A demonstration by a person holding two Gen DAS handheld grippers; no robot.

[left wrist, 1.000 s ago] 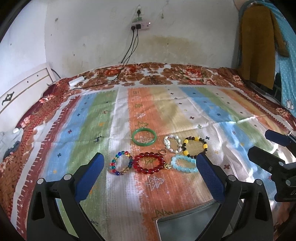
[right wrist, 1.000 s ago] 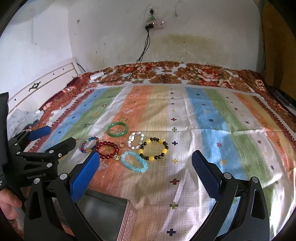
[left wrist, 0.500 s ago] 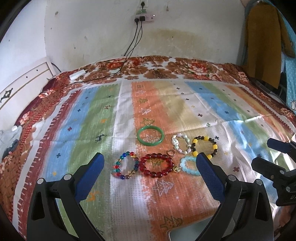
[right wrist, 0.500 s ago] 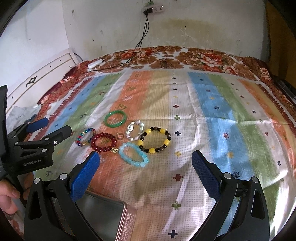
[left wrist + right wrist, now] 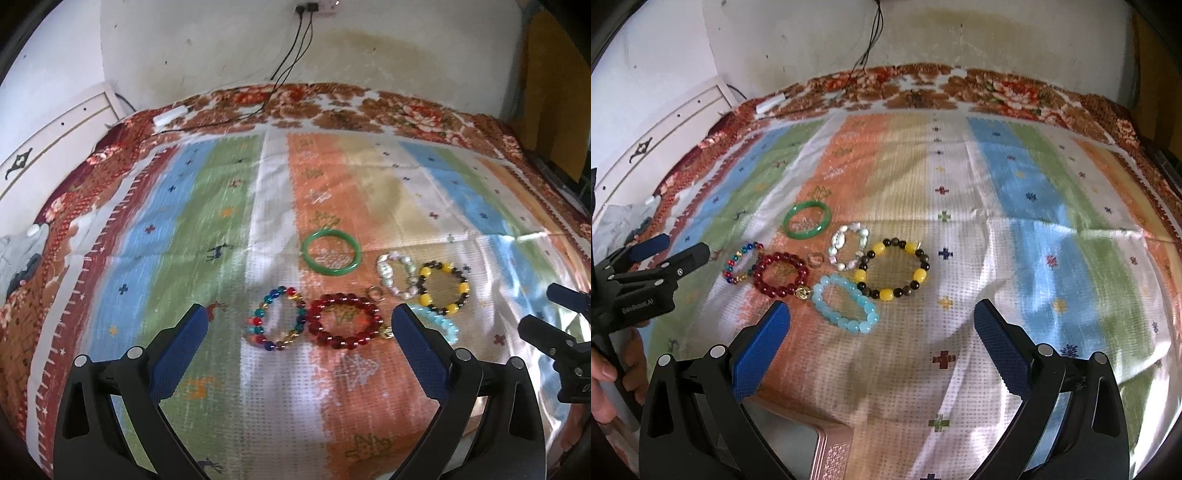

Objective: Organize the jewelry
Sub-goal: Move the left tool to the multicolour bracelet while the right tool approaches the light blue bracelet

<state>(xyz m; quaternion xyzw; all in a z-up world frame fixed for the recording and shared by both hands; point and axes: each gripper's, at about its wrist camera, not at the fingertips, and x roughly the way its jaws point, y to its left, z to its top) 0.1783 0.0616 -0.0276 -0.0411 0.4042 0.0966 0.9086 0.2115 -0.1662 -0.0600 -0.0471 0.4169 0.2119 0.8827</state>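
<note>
From the left wrist view, the left gripper (image 5: 297, 325) hangs above the striped cloth (image 5: 207, 206) with its jaws spread wide and nothing between them. Just past its tips lie the multicolour bead bracelet (image 5: 279, 319) and the red bead bracelet (image 5: 345, 320), touching side by side, with a small ring (image 5: 375, 293) just beyond the red one. The green bangle (image 5: 331, 252) sits farther off on the orange stripe, and to its right the white bracelet (image 5: 397, 275) touches the yellow and black bracelet (image 5: 443, 288). The right finger hides most of the pale blue bracelet (image 5: 441, 325). I judge the wide opening is kept ready for a first pick, most likely 1 of the 2 nearest bracelets. To the left there is plenty of bare cloth for moving.

From the right wrist view, the right gripper (image 5: 882, 325) is also spread wide and empty, low over the cloth. The 6 bracelets and the ring form 1 tight cluster to the left of centre, so lifting 1 may drag a neighbour. A metal tin (image 5: 812, 446) sits at the near edge under the left finger, probably where the jewelry should go. The left gripper shows at the far left, close to the multicolour bracelet. The right half of the cloth is open, and the flowered blanket (image 5: 997, 88) borders the far side below the wall (image 5: 997, 40).
</note>
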